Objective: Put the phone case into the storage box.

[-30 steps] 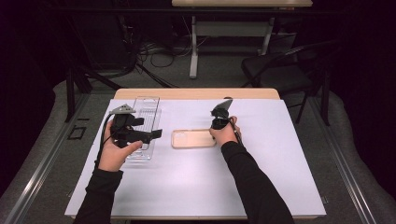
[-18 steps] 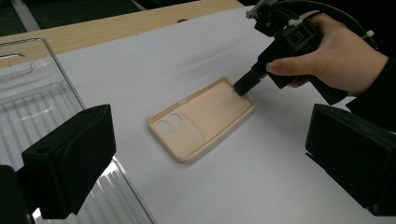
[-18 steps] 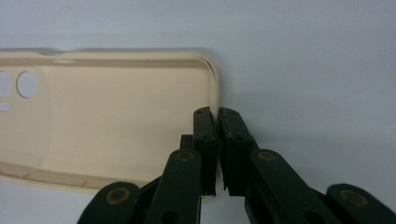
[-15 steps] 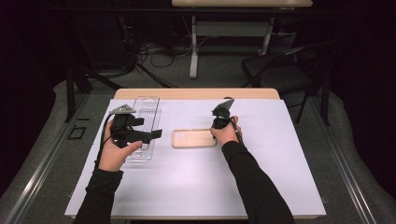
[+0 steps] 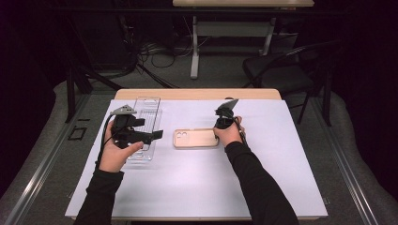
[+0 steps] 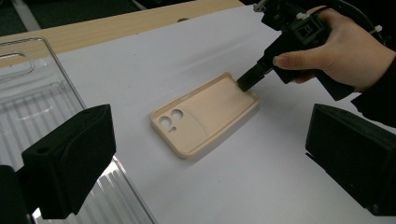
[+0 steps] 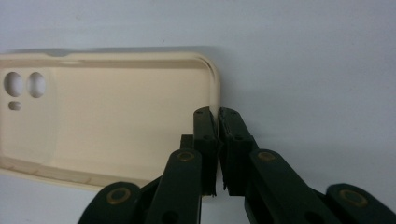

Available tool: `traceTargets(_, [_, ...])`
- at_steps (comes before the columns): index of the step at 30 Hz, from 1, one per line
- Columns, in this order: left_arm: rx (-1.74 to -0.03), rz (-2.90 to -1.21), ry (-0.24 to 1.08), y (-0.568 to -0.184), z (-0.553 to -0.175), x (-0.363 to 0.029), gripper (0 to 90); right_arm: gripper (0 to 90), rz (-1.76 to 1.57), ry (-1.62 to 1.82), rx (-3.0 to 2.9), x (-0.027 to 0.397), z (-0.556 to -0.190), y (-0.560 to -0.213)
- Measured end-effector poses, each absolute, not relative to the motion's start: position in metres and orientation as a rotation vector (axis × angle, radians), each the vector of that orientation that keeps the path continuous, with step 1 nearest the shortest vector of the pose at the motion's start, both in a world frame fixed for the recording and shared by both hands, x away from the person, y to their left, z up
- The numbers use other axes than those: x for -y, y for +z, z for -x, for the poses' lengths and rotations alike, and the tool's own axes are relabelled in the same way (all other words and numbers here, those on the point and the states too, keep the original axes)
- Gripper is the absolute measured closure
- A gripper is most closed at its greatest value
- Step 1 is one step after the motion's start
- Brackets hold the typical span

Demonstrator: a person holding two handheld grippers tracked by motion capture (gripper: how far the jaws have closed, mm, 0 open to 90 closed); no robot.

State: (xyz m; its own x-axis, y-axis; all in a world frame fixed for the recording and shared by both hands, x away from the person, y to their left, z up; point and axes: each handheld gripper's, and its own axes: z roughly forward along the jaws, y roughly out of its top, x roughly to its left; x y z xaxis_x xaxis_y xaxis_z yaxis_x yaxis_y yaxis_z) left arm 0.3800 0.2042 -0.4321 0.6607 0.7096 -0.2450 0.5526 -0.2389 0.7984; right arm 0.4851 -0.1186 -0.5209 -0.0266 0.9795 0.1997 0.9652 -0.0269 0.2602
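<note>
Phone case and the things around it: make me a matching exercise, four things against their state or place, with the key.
Things
1. phone case
2. clear plastic tray
3. right gripper
4. left gripper

States
A. jaws wide open, nothing between them
B. see-through, ribbed, at the table's left side
C. beige, lying hollow side up on the white sheet
D. jaws pinched on the case's end wall

Pairs: 1-C, 2-B, 3-D, 4-A

the clear tray (image 6: 28, 93) is cut off at the left gripper view's left edge.
</note>
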Motion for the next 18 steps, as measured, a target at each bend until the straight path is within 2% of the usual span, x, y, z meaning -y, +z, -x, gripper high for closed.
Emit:
traceTargets(10, [-0.987, -1.926, 0.205, -0.433, -0.380, -0.203, 1.8, 86.8, -2.165, 0.536, -2.153, 0.124, -0.483, -0.516])
traceTargets(12, [-0.983, -1.932, 0.205, -0.434, -0.381, -0.203, 1.8, 86.8, -2.156, 0.627, -2.140, 0.126, -0.481, -0.518])
traceTargets(14, [-0.982, -1.933, 0.209, -0.434, -0.381, -0.202, 1.8, 86.8, -2.159, 0.500, -2.175, 0.128, -0.481, -0.512])
traceTargets(18, [-0.991, -1.929, 0.211, -0.434, -0.381, -0.202, 1.8, 86.8, -2.147, 0.659, -2.139, 0.138, -0.477, -0.515])
